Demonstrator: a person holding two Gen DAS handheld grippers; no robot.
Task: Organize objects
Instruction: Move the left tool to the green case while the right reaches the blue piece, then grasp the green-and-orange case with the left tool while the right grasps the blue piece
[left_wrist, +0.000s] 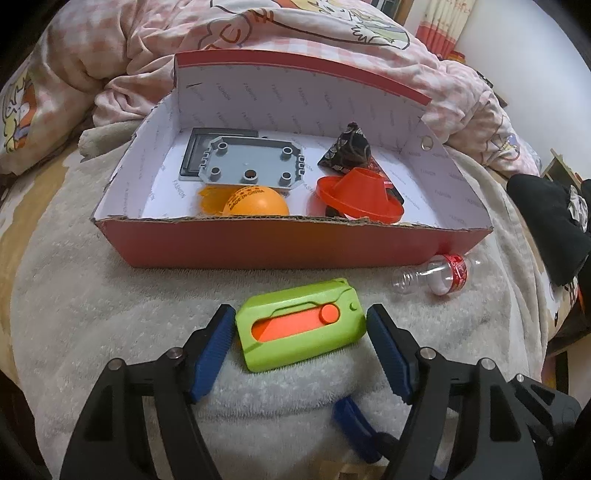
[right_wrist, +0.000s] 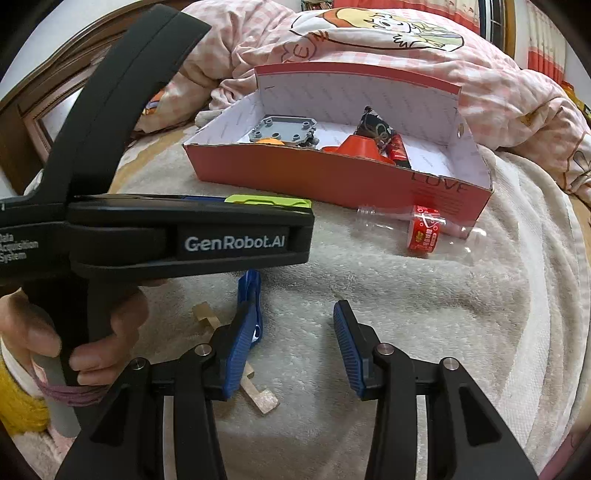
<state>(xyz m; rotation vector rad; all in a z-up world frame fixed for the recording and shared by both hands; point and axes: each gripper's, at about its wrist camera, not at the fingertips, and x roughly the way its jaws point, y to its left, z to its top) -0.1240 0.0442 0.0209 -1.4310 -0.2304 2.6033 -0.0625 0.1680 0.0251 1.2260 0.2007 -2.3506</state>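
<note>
A green plastic case with an orange slider (left_wrist: 300, 325) lies on the grey blanket, between the open blue pads of my left gripper (left_wrist: 301, 319); the pads stand just beside its ends. Its top edge shows in the right wrist view (right_wrist: 267, 201) behind the left gripper's body. A red cardboard box (left_wrist: 288, 243) behind it holds a grey plate (left_wrist: 253, 166), an orange ball (left_wrist: 256, 203), an orange cone (left_wrist: 360, 195) and a dark patterned pouch (left_wrist: 349, 147). My right gripper (right_wrist: 295, 328) is open and empty above the blanket. An empty clear bottle (right_wrist: 421, 229) lies in front of the box.
A blue clip (right_wrist: 251, 291) and a wooden piece (right_wrist: 258, 395) lie on the blanket near my right gripper's left finger. A pink checked quilt (left_wrist: 258, 37) is heaped behind the box. A black garment (left_wrist: 554, 221) lies at the right.
</note>
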